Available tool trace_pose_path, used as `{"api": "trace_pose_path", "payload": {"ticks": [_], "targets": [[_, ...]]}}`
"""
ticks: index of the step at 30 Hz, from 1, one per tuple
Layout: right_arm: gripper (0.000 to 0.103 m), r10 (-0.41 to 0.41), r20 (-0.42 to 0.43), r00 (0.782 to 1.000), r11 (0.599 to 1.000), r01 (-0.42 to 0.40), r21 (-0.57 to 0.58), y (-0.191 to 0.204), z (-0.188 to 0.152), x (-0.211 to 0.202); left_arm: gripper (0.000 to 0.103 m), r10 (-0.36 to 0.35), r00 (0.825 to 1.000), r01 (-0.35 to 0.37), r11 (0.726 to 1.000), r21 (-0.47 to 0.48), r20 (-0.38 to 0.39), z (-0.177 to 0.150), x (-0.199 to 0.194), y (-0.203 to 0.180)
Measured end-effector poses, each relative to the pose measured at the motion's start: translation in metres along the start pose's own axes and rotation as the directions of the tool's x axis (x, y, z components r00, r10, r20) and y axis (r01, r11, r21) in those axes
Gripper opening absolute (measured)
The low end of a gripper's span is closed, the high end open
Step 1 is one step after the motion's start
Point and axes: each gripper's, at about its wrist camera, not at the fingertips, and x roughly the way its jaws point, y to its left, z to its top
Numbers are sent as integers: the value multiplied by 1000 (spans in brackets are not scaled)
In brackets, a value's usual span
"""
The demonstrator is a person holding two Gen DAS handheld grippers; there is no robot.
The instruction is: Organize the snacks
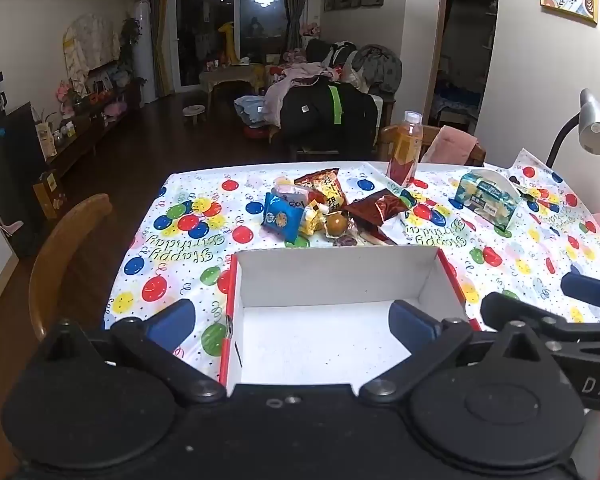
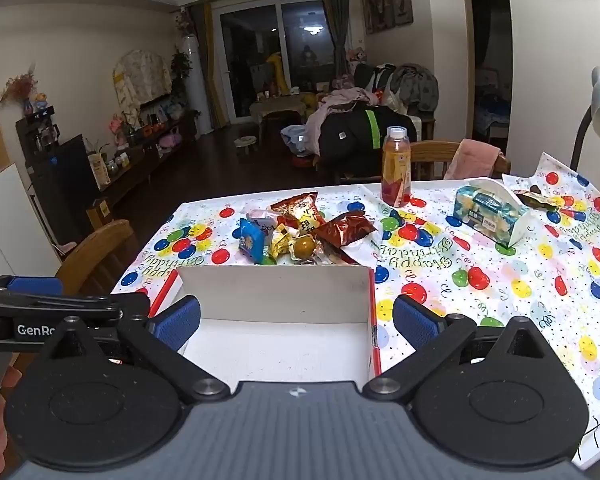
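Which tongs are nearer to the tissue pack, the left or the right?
Right. The right tongs straddle the right wall of the white box, toward the tissue pack; the left tongs straddle its left wall, farther off.

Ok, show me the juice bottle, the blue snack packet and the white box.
juice bottle [image 2: 396,172], right wrist view, label.
blue snack packet [image 1: 280,218], left wrist view, front face.
white box [image 1: 336,276], left wrist view, far inner wall.

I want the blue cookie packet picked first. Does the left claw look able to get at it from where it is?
Probably yes. The left claw is open and empty, and the blue cookie packet lies on the pile's left edge, uncovered. Only the white box stands between them, so the claw must pass over it.
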Motion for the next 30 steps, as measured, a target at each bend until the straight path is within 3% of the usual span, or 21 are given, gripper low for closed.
{"api": "trace_pose_path", "payload": {"ticks": [30], "targets": [[103,14,-70,997,999,-11,41,-2,36,6,103,-51,998,51,999,0,-48,36,11,11]]}}
